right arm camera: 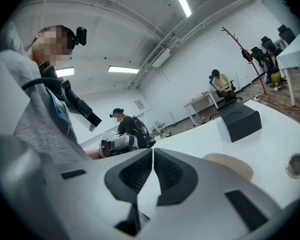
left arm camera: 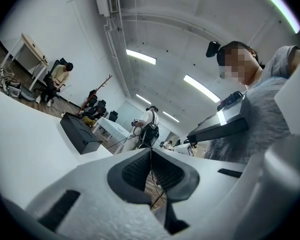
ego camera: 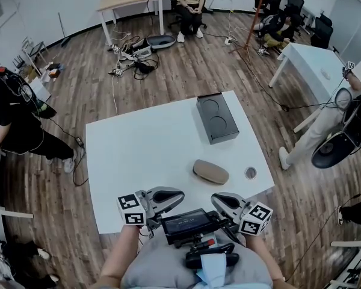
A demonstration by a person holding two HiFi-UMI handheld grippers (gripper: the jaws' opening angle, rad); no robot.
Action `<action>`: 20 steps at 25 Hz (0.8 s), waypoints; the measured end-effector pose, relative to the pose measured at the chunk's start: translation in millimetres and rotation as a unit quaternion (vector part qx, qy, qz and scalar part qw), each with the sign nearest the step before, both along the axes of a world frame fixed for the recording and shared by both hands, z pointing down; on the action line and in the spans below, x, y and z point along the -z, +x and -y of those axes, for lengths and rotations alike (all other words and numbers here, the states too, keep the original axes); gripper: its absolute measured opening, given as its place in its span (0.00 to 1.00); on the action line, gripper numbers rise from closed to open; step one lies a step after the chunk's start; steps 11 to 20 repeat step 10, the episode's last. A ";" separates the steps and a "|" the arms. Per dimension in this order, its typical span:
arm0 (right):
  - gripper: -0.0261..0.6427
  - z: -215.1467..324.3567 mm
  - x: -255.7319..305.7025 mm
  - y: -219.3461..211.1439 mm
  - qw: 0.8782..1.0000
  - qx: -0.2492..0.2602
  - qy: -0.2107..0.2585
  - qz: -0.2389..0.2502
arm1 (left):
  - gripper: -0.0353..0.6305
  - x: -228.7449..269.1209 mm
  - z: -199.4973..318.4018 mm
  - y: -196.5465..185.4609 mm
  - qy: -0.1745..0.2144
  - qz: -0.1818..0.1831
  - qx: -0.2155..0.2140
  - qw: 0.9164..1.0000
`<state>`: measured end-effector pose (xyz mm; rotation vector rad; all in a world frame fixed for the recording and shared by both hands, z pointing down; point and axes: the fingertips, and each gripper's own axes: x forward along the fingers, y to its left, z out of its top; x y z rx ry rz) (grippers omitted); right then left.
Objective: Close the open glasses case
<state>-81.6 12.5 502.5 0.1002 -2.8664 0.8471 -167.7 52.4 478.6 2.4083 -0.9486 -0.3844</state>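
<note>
Surface: white table (ego camera: pixel 138 155).
Case: one tan glasses case (ego camera: pixel 210 171), lid down.
Also: one black box (ego camera: pixel 217 118), one small round object (ego camera: pixel 250 173).
Tools: left gripper (ego camera: pixel 181 194), right gripper (ego camera: pixel 215 198), jaws pressed together, empty.

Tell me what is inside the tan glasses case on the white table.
Nothing inside can be seen. The glasses case lies on the table looking shut, lid down, so whatever it holds is covered.
</note>
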 end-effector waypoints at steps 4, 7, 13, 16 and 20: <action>0.09 -0.2 -0.7 -0.6 1.000 0.003 0.002 -0.003 | 0.08 -1.4 -1.4 -0.3 0.000 -0.002 0.004 1.000; 0.09 1.1 -1.5 -0.9 1.000 0.004 0.002 -0.002 | 0.08 -1.4 0.4 -0.8 0.002 -0.005 0.006 1.000; 0.09 3.9 -1.1 -0.6 1.000 0.003 0.003 0.002 | 0.08 2.0 4.5 -1.2 0.007 -0.010 0.006 1.000; 0.09 3.9 -1.1 -0.6 1.000 0.003 0.003 0.002 | 0.08 2.0 4.5 -1.2 0.007 -0.010 0.006 1.000; 0.09 3.9 -1.1 -0.6 1.000 0.003 0.003 0.002 | 0.08 2.0 4.5 -1.2 0.007 -0.010 0.006 1.000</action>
